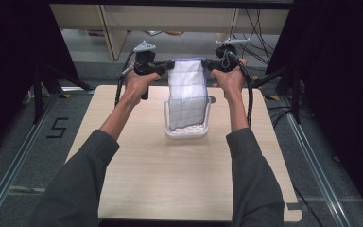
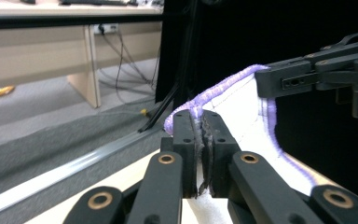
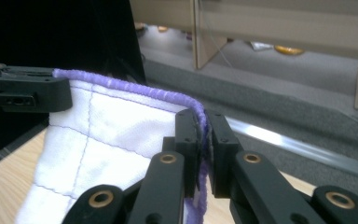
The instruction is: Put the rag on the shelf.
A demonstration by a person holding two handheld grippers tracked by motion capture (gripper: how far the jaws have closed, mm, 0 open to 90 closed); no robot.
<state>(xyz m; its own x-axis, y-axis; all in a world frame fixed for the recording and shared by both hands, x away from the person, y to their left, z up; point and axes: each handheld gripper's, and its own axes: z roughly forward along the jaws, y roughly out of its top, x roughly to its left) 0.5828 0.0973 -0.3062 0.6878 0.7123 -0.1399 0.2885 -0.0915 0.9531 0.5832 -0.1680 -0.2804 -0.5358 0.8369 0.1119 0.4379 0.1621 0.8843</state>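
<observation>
Nearest, the person's sleeves reach over the wooden table (image 1: 146,179). A white basket (image 1: 187,132) sits mid-table, the hanging white cloth (image 1: 186,97) dipping into it. Farther off, the left gripper (image 1: 170,64) and right gripper (image 1: 205,64) each clamp a top corner of the cloth, stretching its purple edge between them.

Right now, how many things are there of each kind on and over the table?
Cloths: 1, the white cloth with purple edging, hanging over the basket.
Baskets: 1, the white basket on the table.
Grippers: 2, the left gripper and the right gripper, each shut on a top corner.
Total: 4.
</observation>
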